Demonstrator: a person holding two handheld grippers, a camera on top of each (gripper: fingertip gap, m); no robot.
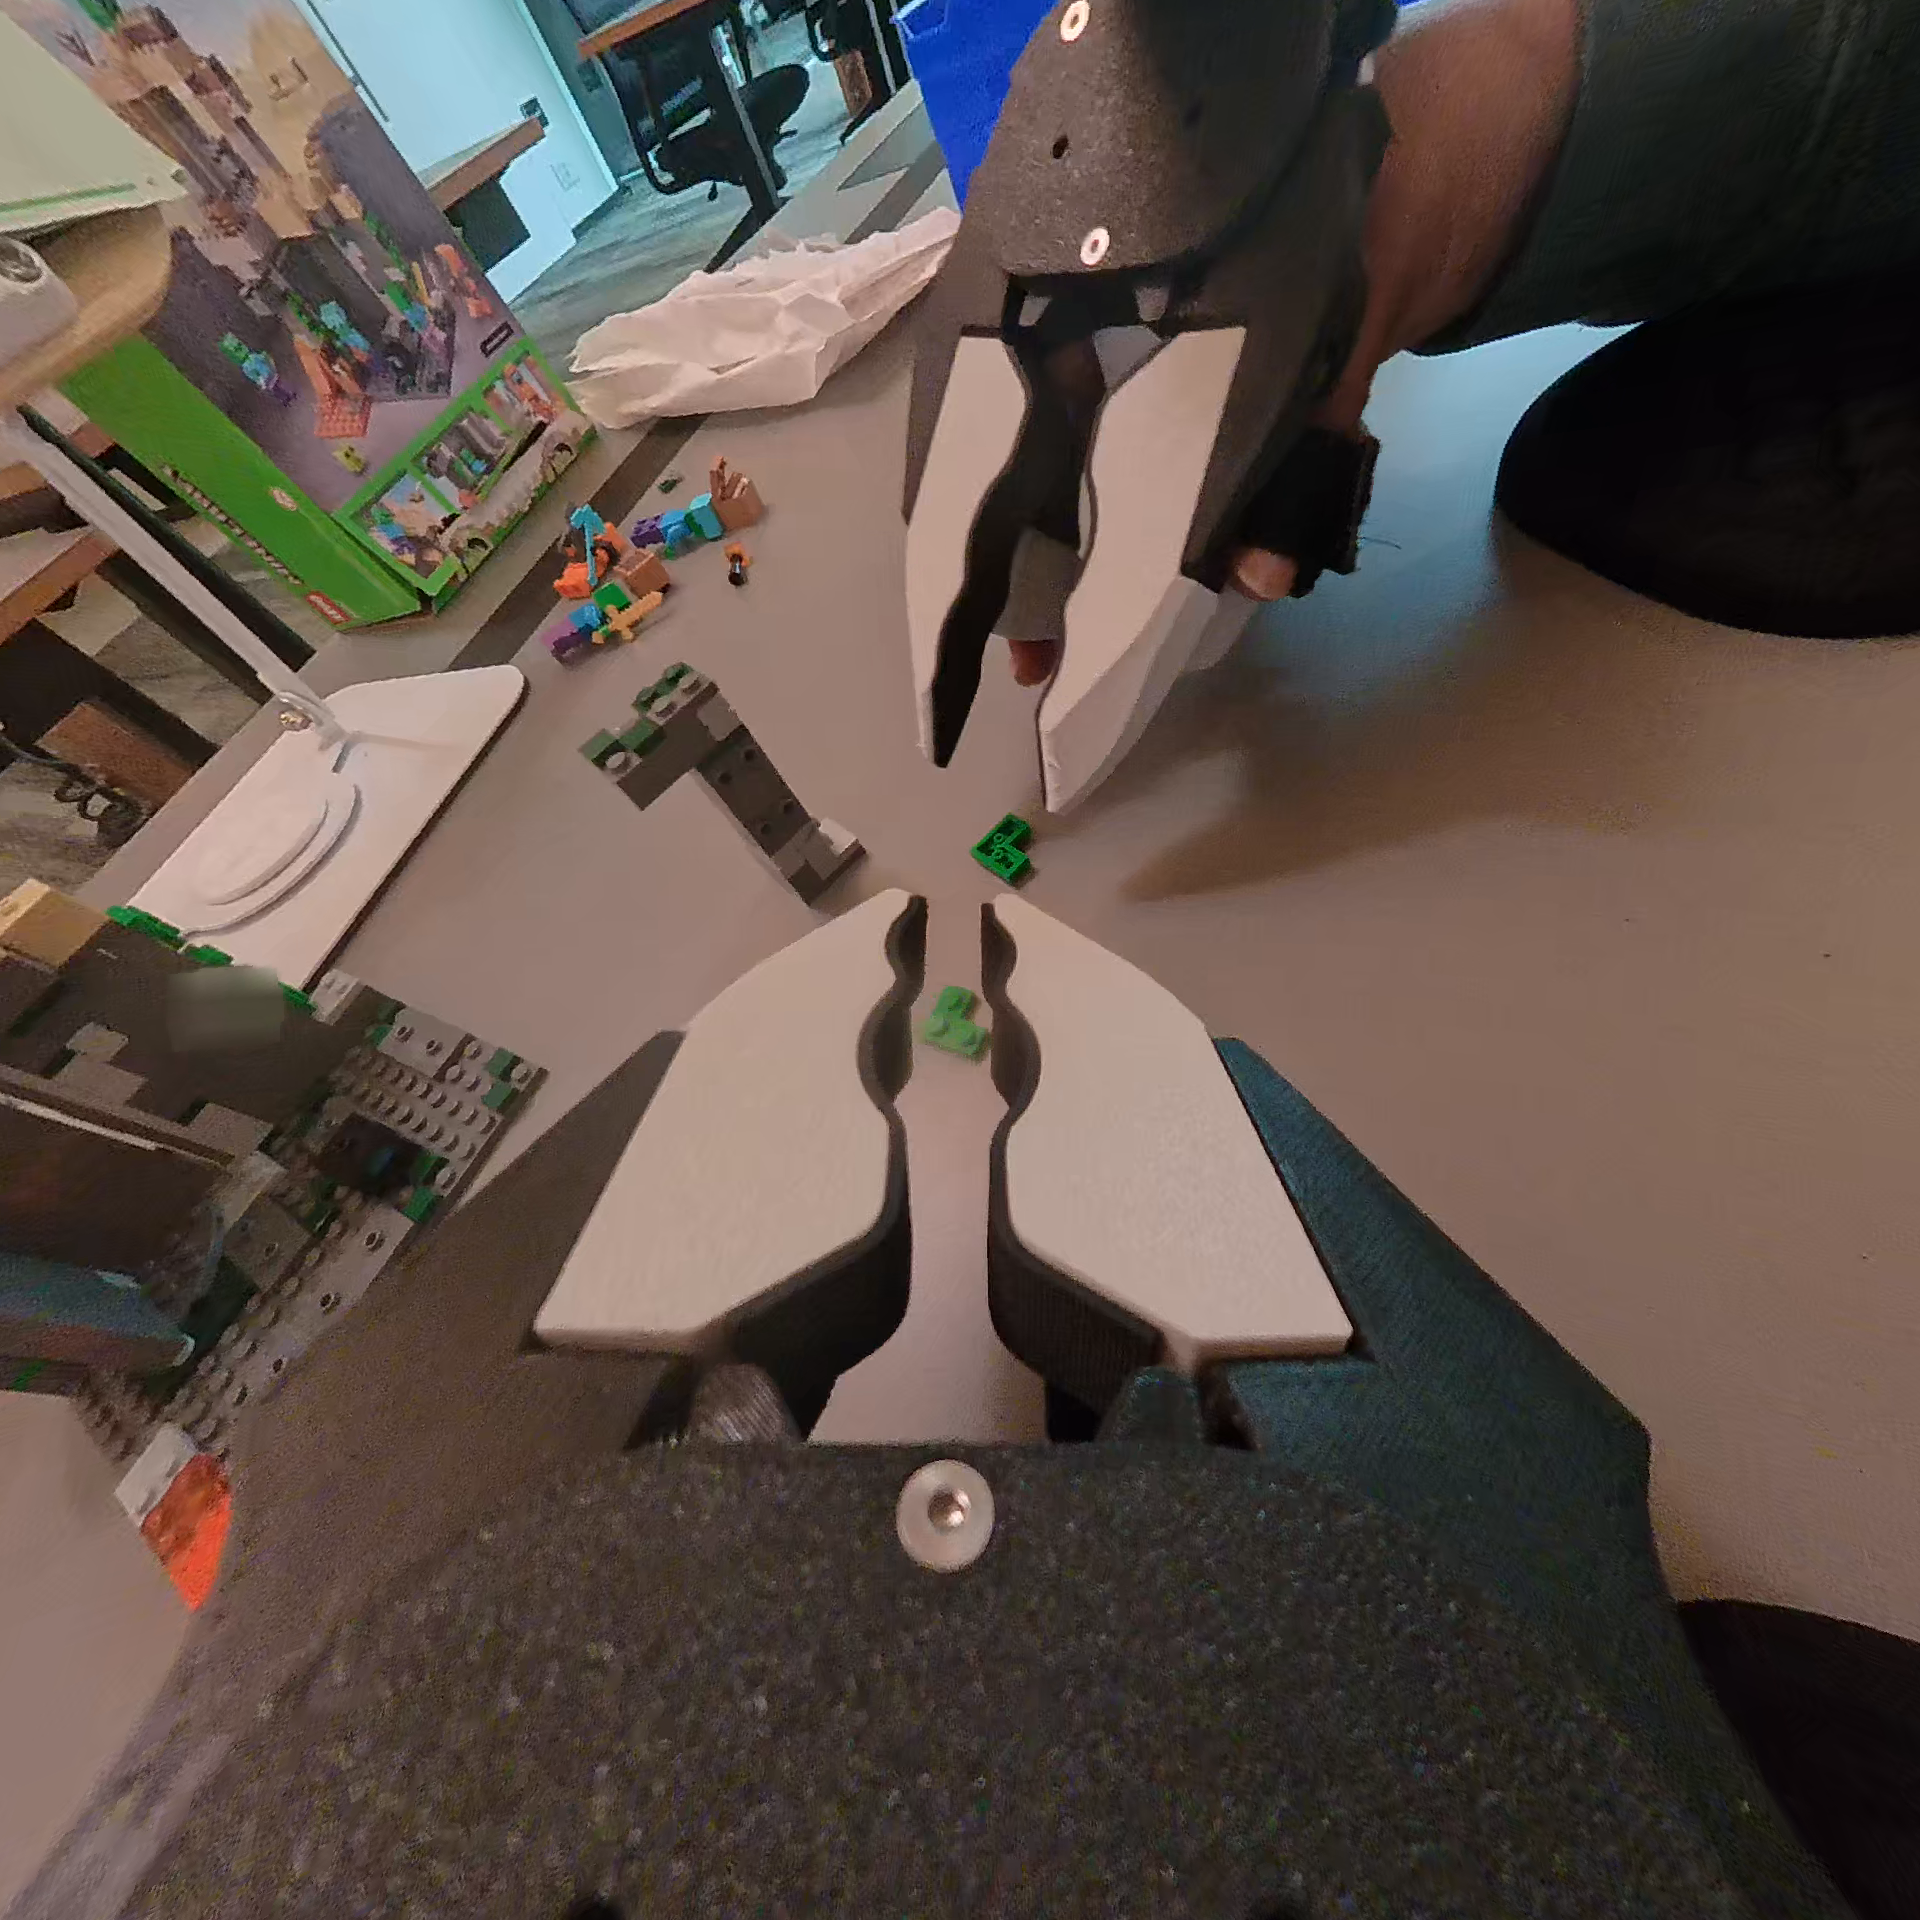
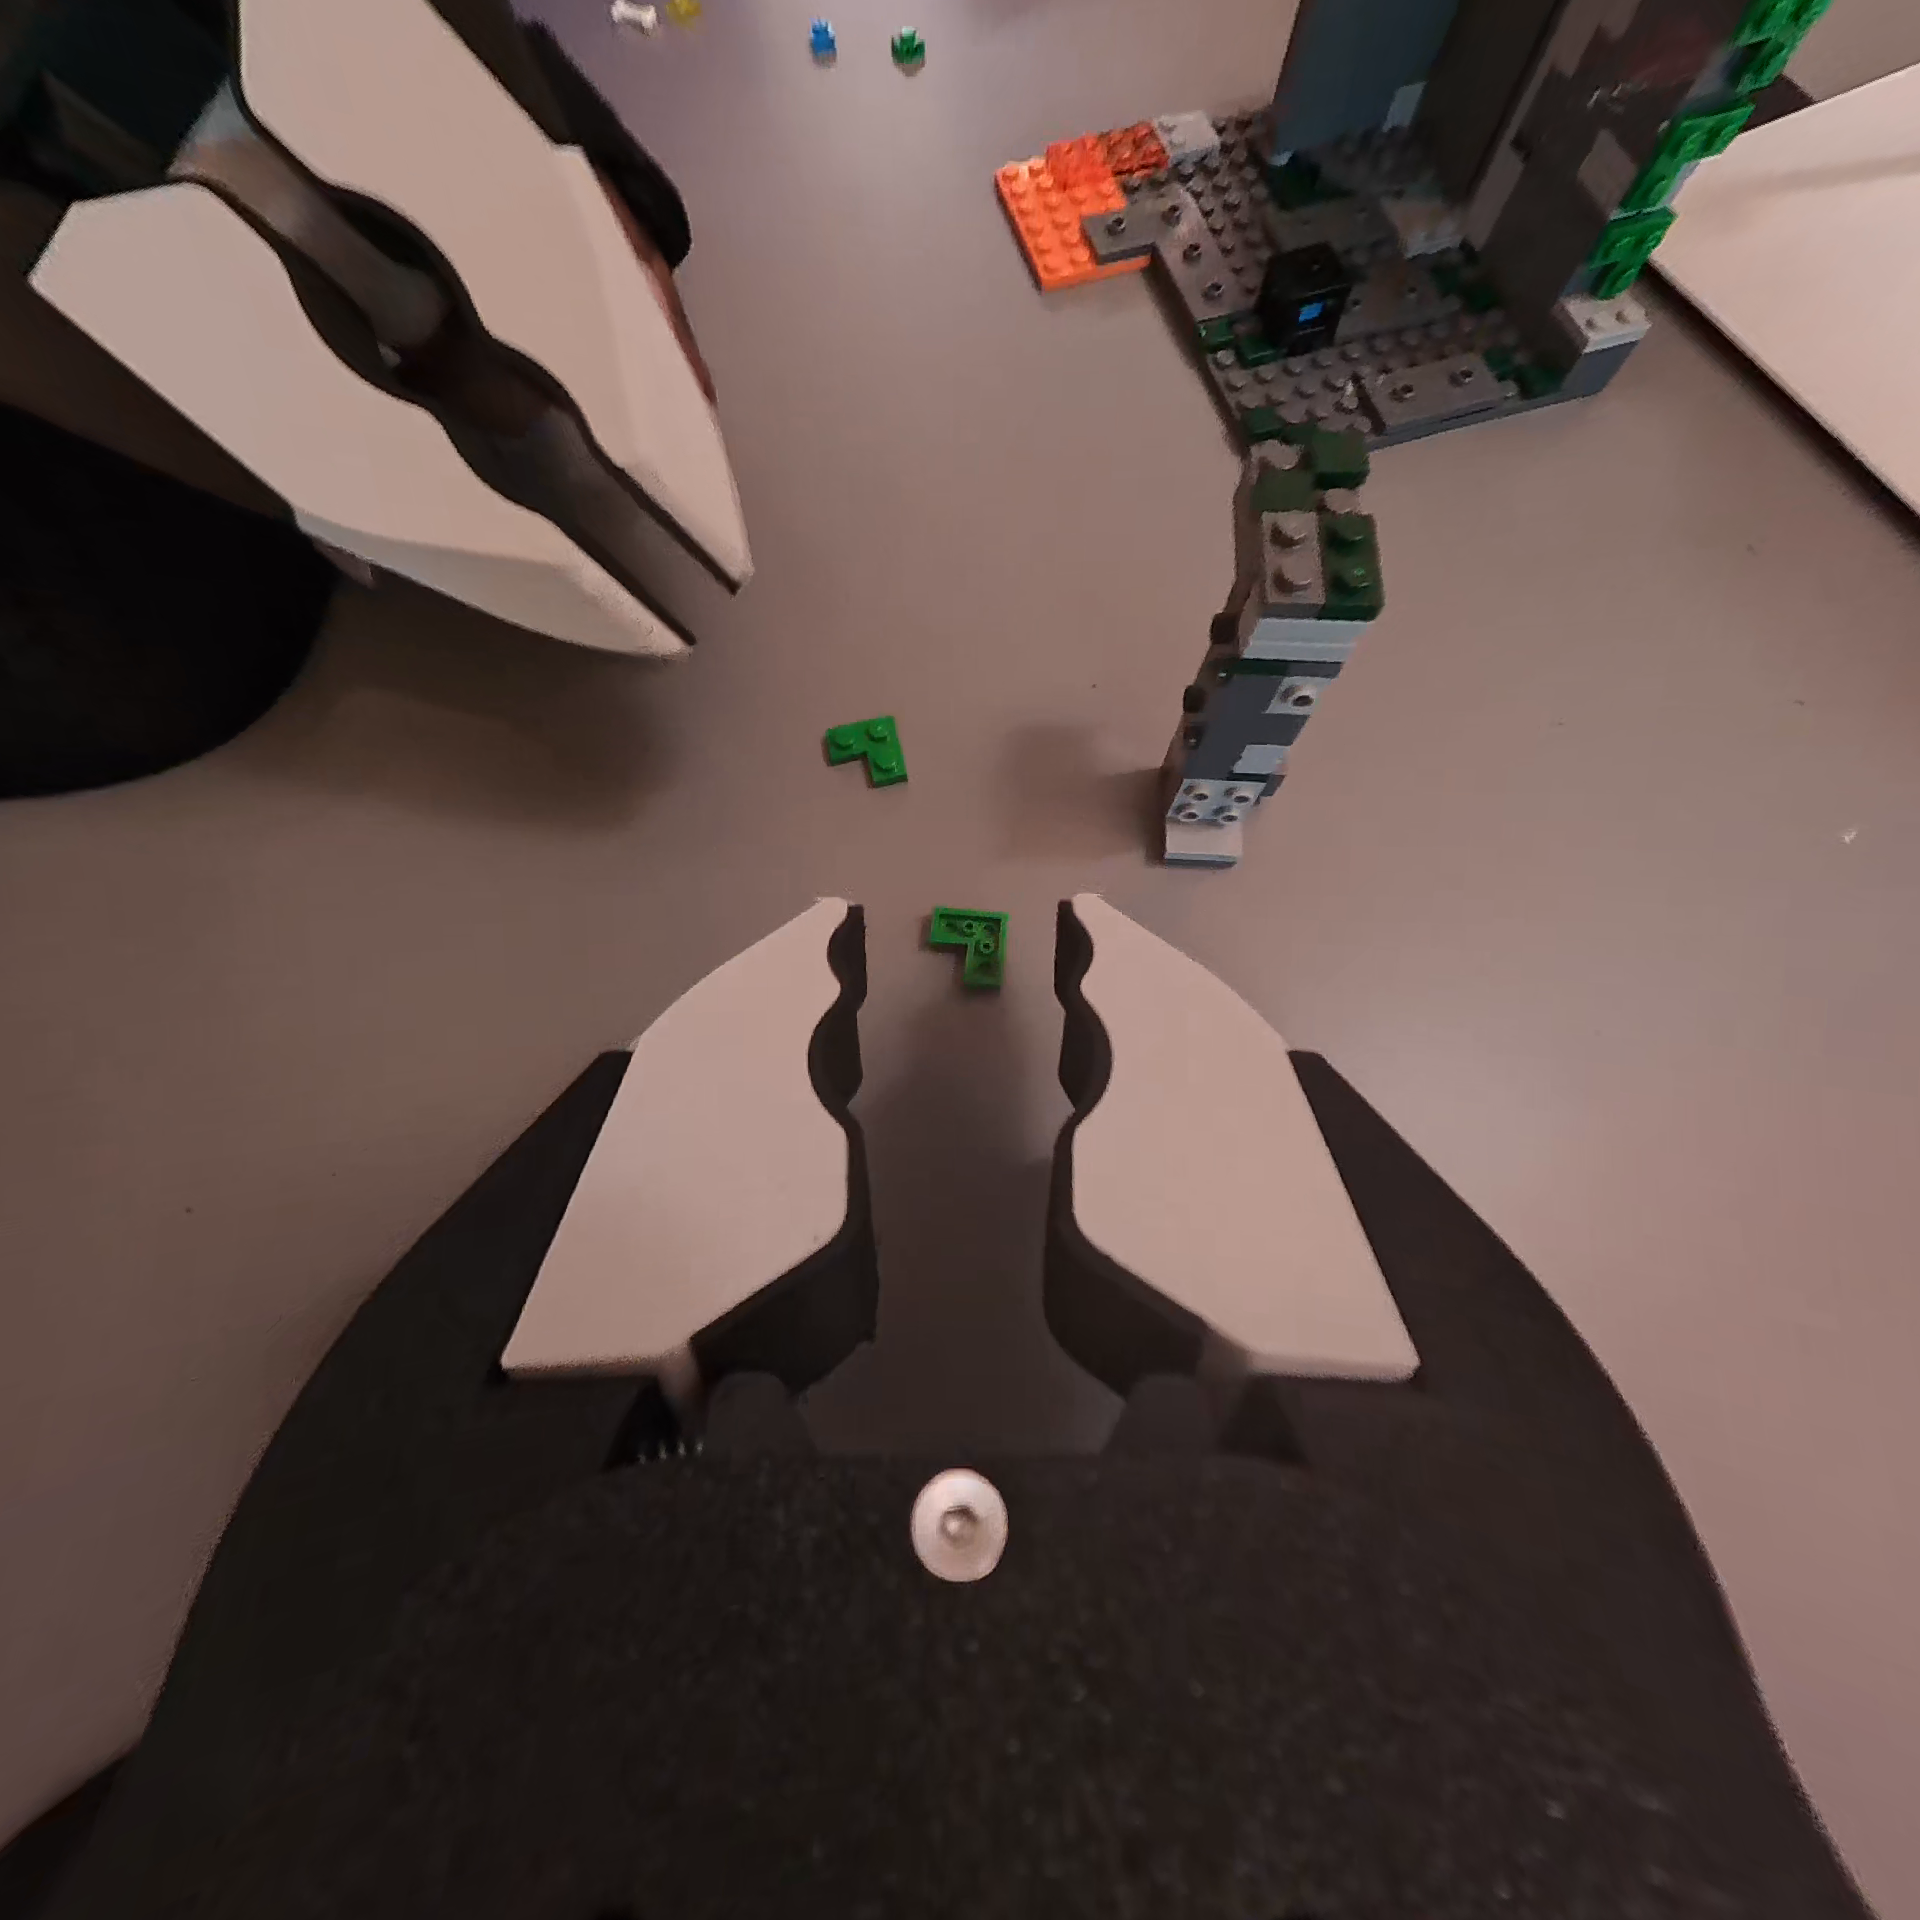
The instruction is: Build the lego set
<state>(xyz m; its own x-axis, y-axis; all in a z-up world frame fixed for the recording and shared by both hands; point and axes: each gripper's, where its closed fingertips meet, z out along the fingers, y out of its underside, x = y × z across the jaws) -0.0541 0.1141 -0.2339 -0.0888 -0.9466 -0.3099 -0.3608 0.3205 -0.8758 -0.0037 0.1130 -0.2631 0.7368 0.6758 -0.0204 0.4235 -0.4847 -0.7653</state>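
Much of the set is already built, to judge by how things lie. Largest is the main model point(image 2: 1455, 260), a grey studded base with an orange plate at one corner, tall dark walls and a run of green pieces up one edge; it stands on the grey table point(image 2: 520, 831). Next in size is a grey and dark-green column section point(image 2: 1273, 644), lying on its side, apart from the main model and not yet joined to it. Behind, in the left wrist view, the set's box point(image 1: 312, 395) stands beside a crumpled white bag point(image 1: 769, 312); its printing is there but is not given here. A small heap of loose coloured pieces point(image 1: 634, 571) waits near the box, so a fair share of work is judged to remain.

Smallest are two green L-shaped plates. One plate, studs up point(image 1: 957, 1023), lies on the table between the fingers of the left gripper point(image 1: 954, 914), whose jaws stand slightly apart and hold nothing. The other plate, underside up point(image 2: 971, 943), lies between the fingertips of the right gripper point(image 2: 961, 909), whose jaws are spread wide and also empty. Neither plate is touched, so both are still to be picked up and fitted.
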